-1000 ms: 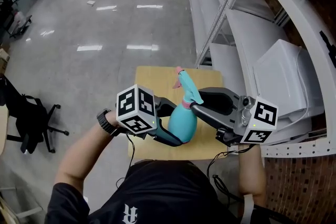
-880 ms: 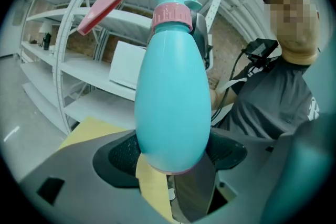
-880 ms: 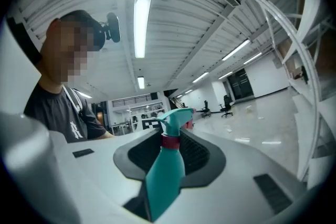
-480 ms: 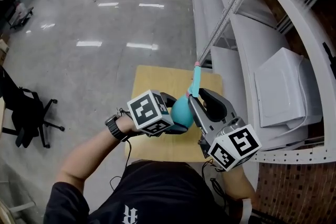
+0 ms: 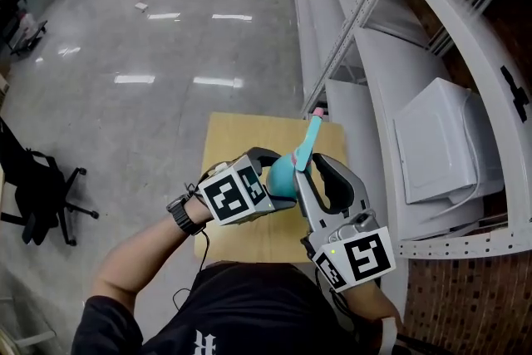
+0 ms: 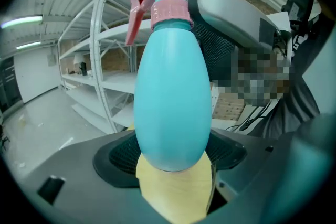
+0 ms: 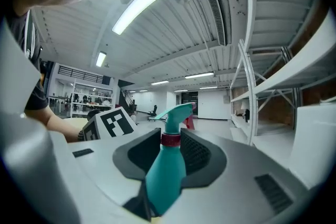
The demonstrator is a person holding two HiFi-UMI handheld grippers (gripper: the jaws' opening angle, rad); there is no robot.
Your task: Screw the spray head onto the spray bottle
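- Head view first: where is the bottle (image 5: 281, 175) sitting?
- It is hanging over the near right part of the table (image 5: 237, 137), caught between both tools. The left gripper (image 5: 274, 179) is reaching in from the left and the right gripper (image 5: 306, 169) from the near side, and the two are meeting at the bottle.
- Is the left one gripping anything?
- Yes. Left gripper view is showing its jaws pressing on either side of the bottle's rounded lower body, with the tan table showing beneath.
- And the spray head (image 5: 308, 139)?
- It is sitting on the bottle's neck, pointing far and slightly right, toward the shelving (image 5: 366, 37). Its pink collar (image 6: 169, 8) is lying against the bottle's shoulder, and the red trigger (image 6: 135, 18) is hanging down on the left in the left gripper view. I am not able to tell whether the thread is fully home.
- What is the right gripper doing?
- Its jaws are clamping the spray head at the collar. Right gripper view is showing one jaw touching each side of it, with the bottle's body running down between them toward the camera.
- Anything else around?
- The shelving is running along the right with a white box (image 5: 436, 137) lying on it. A black chair (image 5: 41, 195) is standing on the shiny floor (image 5: 166, 54) at the left, well apart from the table. A watch (image 5: 179, 216) is showing just behind the left gripper.
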